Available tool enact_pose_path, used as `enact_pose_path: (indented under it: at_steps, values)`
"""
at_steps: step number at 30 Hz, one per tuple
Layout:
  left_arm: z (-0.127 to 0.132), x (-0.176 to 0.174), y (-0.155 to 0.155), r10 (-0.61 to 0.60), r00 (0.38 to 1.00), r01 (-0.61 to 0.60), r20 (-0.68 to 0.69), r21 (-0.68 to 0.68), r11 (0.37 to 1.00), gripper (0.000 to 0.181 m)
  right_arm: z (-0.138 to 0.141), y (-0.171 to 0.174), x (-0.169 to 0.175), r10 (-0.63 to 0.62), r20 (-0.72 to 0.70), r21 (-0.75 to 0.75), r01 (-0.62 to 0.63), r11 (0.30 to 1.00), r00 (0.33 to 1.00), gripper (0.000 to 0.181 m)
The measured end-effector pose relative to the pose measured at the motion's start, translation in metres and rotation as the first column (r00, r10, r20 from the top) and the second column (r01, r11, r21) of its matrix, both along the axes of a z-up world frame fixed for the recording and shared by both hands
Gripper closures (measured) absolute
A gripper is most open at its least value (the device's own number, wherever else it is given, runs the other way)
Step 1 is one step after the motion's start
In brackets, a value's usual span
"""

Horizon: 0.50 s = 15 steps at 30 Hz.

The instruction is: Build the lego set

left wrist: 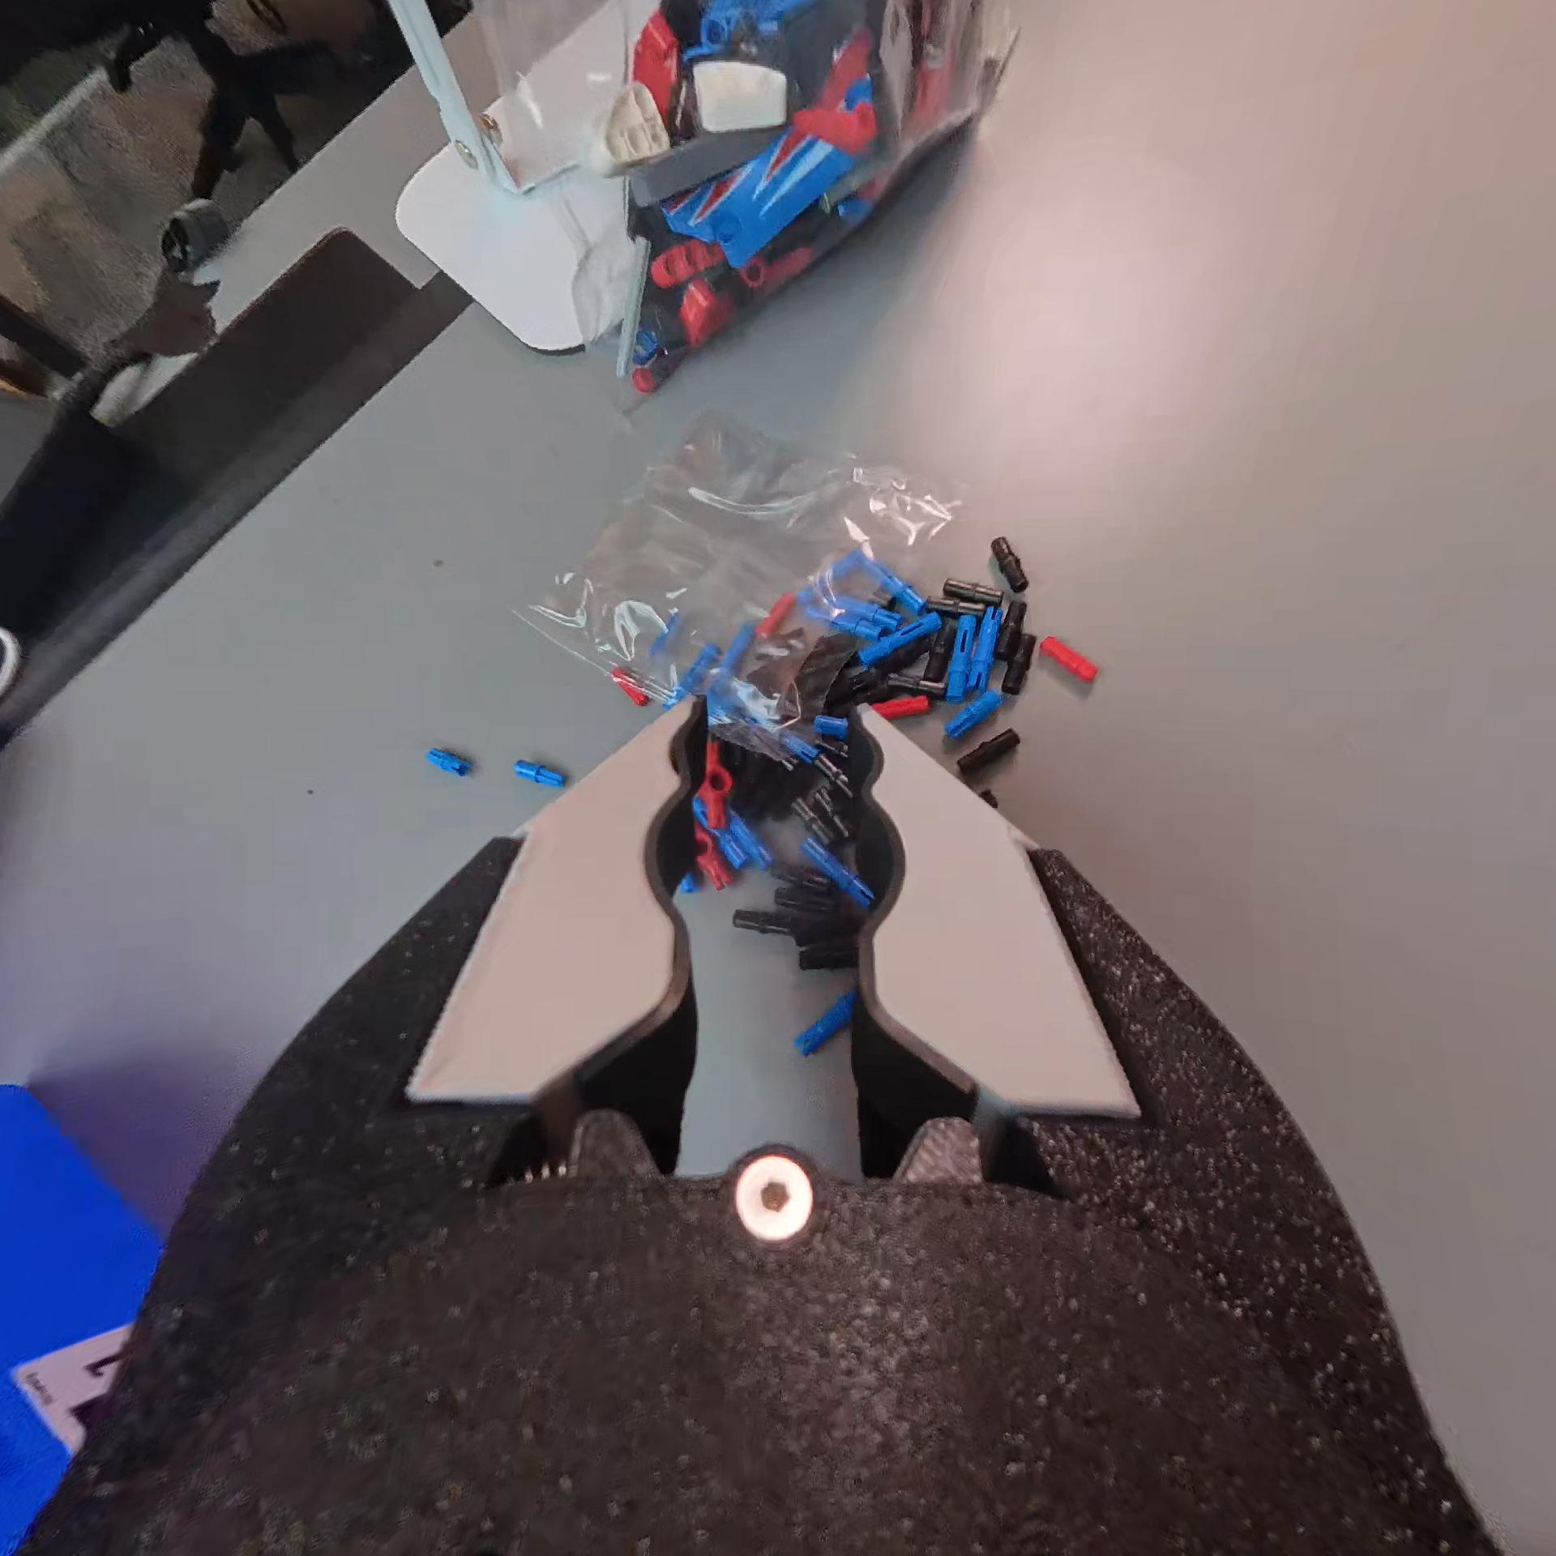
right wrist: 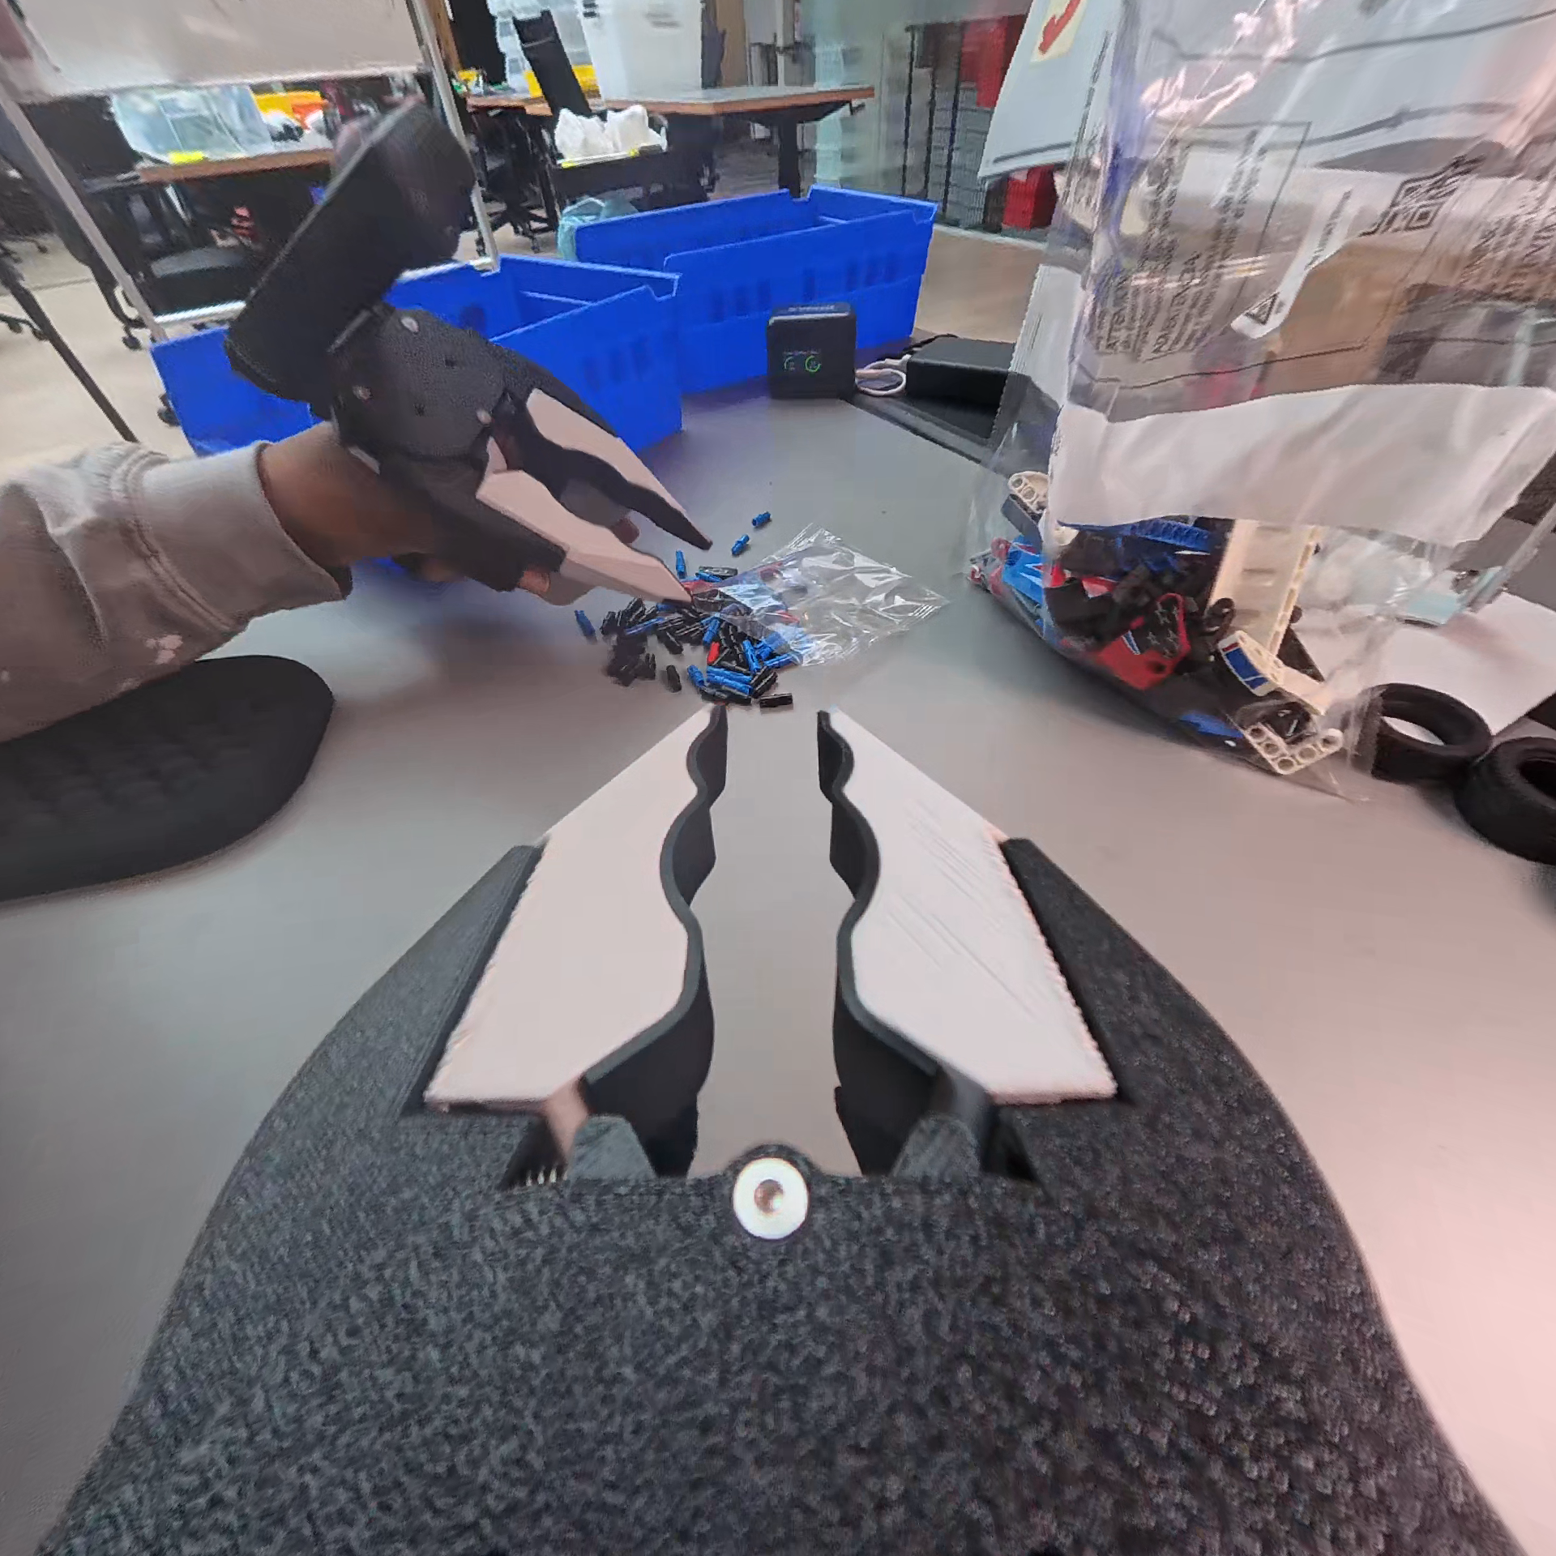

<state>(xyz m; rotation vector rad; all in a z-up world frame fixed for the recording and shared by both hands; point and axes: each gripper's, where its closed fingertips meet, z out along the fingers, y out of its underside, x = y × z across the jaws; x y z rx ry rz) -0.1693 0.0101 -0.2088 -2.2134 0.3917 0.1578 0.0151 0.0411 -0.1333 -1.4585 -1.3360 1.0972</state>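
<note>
A small clear plastic bag (left wrist: 741, 539) lies on the grey table with blue, black and red Lego pins (left wrist: 968, 640) spilled at its mouth. My left gripper (left wrist: 775, 711) is open, low over the pile, its fingertips on either side of the bag's near edge and more pins lying between the fingers. The right wrist view shows the same bag (right wrist: 833, 589), pins (right wrist: 707, 652) and left gripper (right wrist: 699, 572), held in a hand, jaws apart. My right gripper (right wrist: 770, 716) is open and empty, just short of the pile.
A large clear bag of Lego parts (right wrist: 1179, 631) stands at the right, also in the left wrist view (left wrist: 758, 168) beside a white stand base (left wrist: 505, 244). Two black tyres (right wrist: 1423, 732), blue bins (right wrist: 758, 253), a black device (right wrist: 810, 349) and a black pad (right wrist: 143, 775) surround the work area. Two blue pins (left wrist: 539, 772) lie apart. The gap from one gripper's tips to the other's is roughly 20 centimetres. The white stand base (left wrist: 505, 244) is closer to my left gripper, around 25 centimetres from its tips; the right tips are 35 centimetres off.
</note>
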Motion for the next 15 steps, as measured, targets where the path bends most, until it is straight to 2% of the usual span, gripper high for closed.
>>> enact_pose_path:
  at_steps: [3,10,12,15]
  values:
    - [-0.009,-0.002,0.005,-0.041,0.986,0.035,-0.164,-0.04,0.999,0.152,0.005,0.002,0.003,-0.006,-0.049,-0.019,0.005,1.0,0.999,0.161]
    - [-0.013,-0.01,0.016,-0.015,0.962,-0.002,-0.271,-0.064,0.998,0.181,0.002,-0.007,0.006,0.025,-0.068,-0.042,-0.028,0.999,0.997,0.162]
    - [-0.003,-0.016,0.019,0.025,0.964,-0.033,-0.264,-0.024,0.999,0.181,0.004,-0.007,0.006,0.022,-0.079,-0.014,-0.023,1.0,0.997,0.163]
    - [0.036,-0.016,0.02,0.061,0.981,-0.049,-0.187,0.072,0.996,0.181,0.008,-0.002,0.008,-0.001,-0.105,0.051,0.007,0.999,0.994,0.163]
